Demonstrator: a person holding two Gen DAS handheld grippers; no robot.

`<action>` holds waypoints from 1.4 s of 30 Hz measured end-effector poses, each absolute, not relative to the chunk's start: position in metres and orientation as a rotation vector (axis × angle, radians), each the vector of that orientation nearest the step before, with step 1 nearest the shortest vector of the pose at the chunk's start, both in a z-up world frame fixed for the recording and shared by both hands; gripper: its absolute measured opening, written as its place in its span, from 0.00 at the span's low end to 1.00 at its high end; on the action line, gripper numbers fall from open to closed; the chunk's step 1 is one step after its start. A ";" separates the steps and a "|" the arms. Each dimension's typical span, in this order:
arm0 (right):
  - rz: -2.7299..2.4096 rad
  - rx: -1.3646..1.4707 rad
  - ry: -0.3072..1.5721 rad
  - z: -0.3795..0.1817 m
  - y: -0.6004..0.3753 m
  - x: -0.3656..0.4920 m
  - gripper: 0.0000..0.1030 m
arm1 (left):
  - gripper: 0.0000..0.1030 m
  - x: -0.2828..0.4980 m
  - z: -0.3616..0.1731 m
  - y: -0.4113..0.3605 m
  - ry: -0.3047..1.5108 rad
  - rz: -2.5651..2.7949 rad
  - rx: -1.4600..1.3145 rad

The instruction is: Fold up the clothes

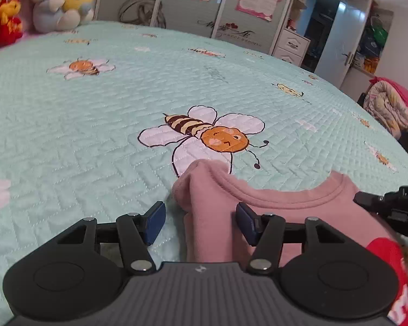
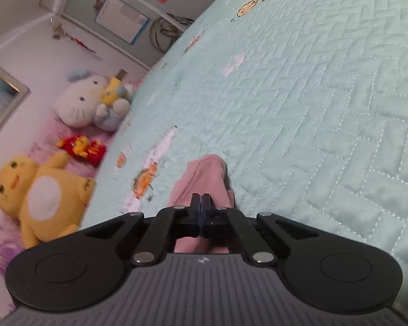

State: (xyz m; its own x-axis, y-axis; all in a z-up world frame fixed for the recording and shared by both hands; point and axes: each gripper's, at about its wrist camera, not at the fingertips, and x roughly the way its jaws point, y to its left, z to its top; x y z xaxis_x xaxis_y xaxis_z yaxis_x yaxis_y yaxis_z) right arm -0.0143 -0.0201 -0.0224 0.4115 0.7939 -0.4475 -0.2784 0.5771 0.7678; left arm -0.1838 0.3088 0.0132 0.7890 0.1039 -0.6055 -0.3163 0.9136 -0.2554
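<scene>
The left gripper has its jaws spread wide, the blue pads set to either side of a folded edge of the pink sweatshirt without closing on it. One pad rests over the garment near its ribbed collar, the other over the quilt. The sweatshirt lies flat on the bed, collar facing away from the camera, with a bunched sleeve or shoulder fold rising just past the pads (which of the two it is cannot be told).

The right gripper has its jaws pressed together, pinching a strip of the same pink fabric that runs forward from the fingertips and lies against the quilt. In the left wrist view the black tip of this second gripper shows at the right edge, over the far side of the sweatshirt.

Beneath everything is a mint-green quilted bedspread printed with cartoon bees; a large bee sits just beyond the sweatshirt's fold. At the head of the bed are plush toys: a white cat plush, a red and yellow plush, and a yellow chick plush. Behind the bed stand wardrobe doors with papers stuck to them, and a red printed cloth shows at the lower right.
</scene>
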 end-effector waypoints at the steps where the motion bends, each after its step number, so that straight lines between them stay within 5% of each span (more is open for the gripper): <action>1: 0.739 0.656 0.904 -0.022 -0.021 -0.017 0.02 | 0.58 -0.189 0.017 0.309 0.610 0.238 -0.366; 5: 0.737 0.634 0.888 -0.020 -0.025 -0.029 0.29 | 0.62 -0.216 0.040 0.299 0.531 0.226 -0.366; 8: 0.734 0.617 0.876 -0.018 -0.028 -0.037 0.25 | 0.68 -0.211 0.030 0.286 0.597 0.192 -0.303; 11: 0.732 0.600 0.864 -0.017 -0.031 -0.046 0.09 | 0.68 -0.197 0.014 0.277 0.697 0.196 -0.241; 14: 0.750 0.584 0.823 0.003 -0.038 -0.062 0.24 | 0.67 -0.212 0.032 0.282 0.652 0.226 -0.297; 17: 0.775 0.576 0.789 0.024 -0.047 -0.079 0.27 | 0.67 -0.238 0.057 0.282 0.587 0.225 -0.321; 24: 0.877 0.628 0.850 0.027 -0.095 -0.159 0.29 | 0.67 -0.316 0.077 0.230 0.617 0.078 -0.260; 30: 0.897 0.586 0.921 0.009 -0.114 -0.213 0.29 | 0.67 -0.345 0.034 0.193 0.721 0.065 -0.177; 33: 0.829 0.452 0.939 -0.002 -0.113 -0.226 0.15 | 0.70 -0.347 0.029 0.192 0.716 0.096 -0.158; 42: 0.921 0.567 0.894 0.024 -0.133 -0.239 0.30 | 0.69 -0.362 0.034 0.177 0.686 0.106 -0.080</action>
State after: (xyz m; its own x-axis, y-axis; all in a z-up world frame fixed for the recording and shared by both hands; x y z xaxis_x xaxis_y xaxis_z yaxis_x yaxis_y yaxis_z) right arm -0.2385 -0.1334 0.0240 0.3033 0.8616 -0.4070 -0.4328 0.5051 0.7467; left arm -0.3620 0.1773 0.0339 0.7689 0.0717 -0.6353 -0.1240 0.9915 -0.0382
